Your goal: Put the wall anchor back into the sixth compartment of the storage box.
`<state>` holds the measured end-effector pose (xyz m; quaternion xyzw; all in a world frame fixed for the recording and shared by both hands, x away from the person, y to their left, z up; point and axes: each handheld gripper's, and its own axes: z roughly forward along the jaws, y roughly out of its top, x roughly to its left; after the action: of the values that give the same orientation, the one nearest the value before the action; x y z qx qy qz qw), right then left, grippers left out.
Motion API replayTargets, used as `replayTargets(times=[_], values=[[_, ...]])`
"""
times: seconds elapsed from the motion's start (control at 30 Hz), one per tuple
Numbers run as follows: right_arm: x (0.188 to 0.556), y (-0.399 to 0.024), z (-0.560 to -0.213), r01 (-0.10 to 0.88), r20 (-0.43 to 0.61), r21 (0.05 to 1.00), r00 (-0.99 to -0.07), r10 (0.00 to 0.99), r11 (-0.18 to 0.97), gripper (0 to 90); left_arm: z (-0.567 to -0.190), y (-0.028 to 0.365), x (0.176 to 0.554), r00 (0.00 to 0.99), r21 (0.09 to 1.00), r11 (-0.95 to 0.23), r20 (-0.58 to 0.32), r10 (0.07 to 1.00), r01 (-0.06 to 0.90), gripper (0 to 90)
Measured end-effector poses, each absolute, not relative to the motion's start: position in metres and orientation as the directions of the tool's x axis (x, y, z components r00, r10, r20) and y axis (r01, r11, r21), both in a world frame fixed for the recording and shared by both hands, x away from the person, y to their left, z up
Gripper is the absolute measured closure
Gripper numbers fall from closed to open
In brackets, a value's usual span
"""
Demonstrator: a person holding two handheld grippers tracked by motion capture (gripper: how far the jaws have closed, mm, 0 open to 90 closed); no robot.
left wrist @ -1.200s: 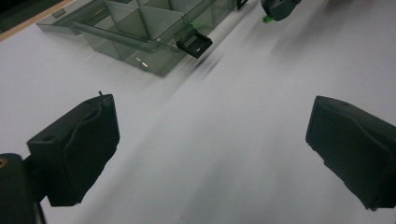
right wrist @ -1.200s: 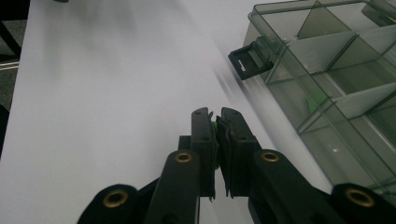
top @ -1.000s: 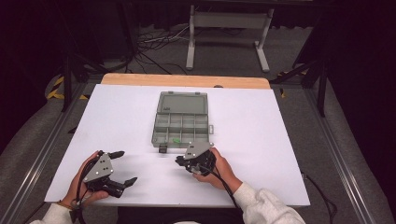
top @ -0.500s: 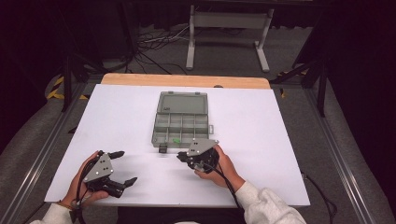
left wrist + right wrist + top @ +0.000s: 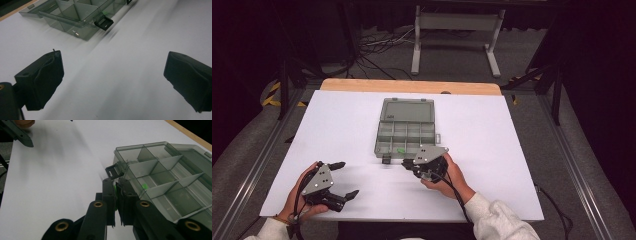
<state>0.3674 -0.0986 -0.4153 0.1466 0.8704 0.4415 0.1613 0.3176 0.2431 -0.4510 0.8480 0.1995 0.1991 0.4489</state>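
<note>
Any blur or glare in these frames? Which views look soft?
High view: table sheet evenly bright, surroundings dark, picture soft overall. Left gripper view: streaky smear across the sheet, box fairly crisp with a small glint on its wall. Right gripper view: the near tool and box sharp, smeared shadow toward the far corner.

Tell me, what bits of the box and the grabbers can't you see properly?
- Green piece in the shut right gripper, right gripper view: the jaws hide most of it.
- Green speck in the organizer box, right gripper view: too small to name.
- Box lid, left gripper view: cut off by the top edge.
- Left gripper, high view: open, nothing between its jaws.
</note>
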Motion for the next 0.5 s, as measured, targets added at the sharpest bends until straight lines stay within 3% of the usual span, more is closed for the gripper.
replayTargets(times=[0.5], values=[[0.377,-0.099,-0.404,0.101,-0.162,0.834,-0.895,0.416,0.543,84.9,-0.451,0.243,0.318,0.842,0.839,-0.521,0.161,0.515,0.158,3.7]])
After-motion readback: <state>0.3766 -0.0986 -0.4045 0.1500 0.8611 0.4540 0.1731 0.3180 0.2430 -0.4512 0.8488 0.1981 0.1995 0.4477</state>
